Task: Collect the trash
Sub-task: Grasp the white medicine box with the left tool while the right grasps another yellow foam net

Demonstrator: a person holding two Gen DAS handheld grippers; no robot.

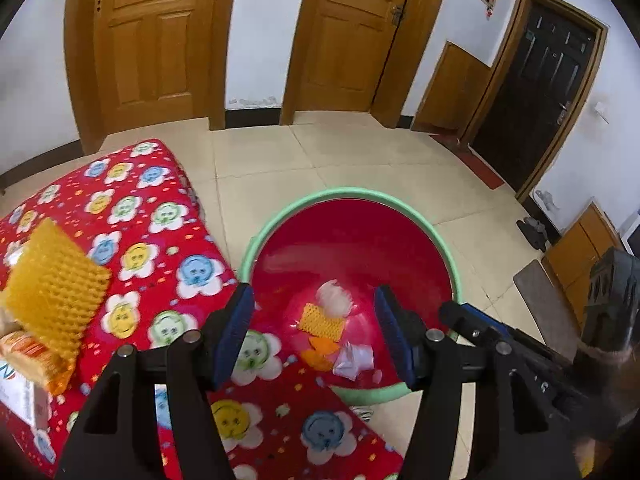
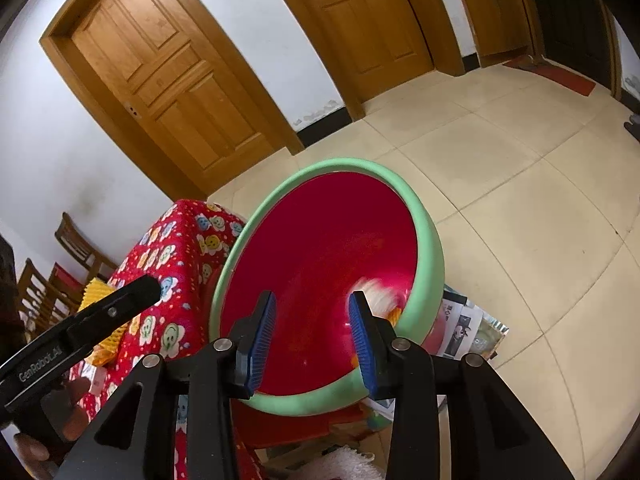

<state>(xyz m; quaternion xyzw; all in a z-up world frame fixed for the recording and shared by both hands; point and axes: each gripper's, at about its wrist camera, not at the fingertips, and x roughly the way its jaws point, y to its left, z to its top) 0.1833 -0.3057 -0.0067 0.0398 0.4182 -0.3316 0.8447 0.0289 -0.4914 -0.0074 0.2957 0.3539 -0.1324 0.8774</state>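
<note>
A red basin with a green rim (image 1: 276, 216) stands beside the table and holds trash: a blurred white wad (image 1: 334, 298), yellow foam netting (image 1: 322, 320), an orange scrap (image 1: 320, 350) and a white wrapper (image 1: 354, 360). My left gripper (image 1: 314, 332) is open and empty above the basin's near edge. My right gripper (image 2: 312, 340) is open and empty over the basin (image 2: 428, 232); the blurred white wad (image 2: 380, 294) is just beyond its right finger. More yellow foam netting (image 1: 52, 292) and an orange packet (image 1: 36, 356) lie on the table at left.
The table has a red flowered cloth (image 1: 140, 216). The right gripper's body (image 1: 540, 364) shows at the right of the left wrist view. Wooden doors (image 1: 148, 36) and tiled floor (image 1: 360, 160) lie beyond. Chairs (image 2: 52, 272) stand at far left. Papers (image 2: 464, 328) lie under the basin.
</note>
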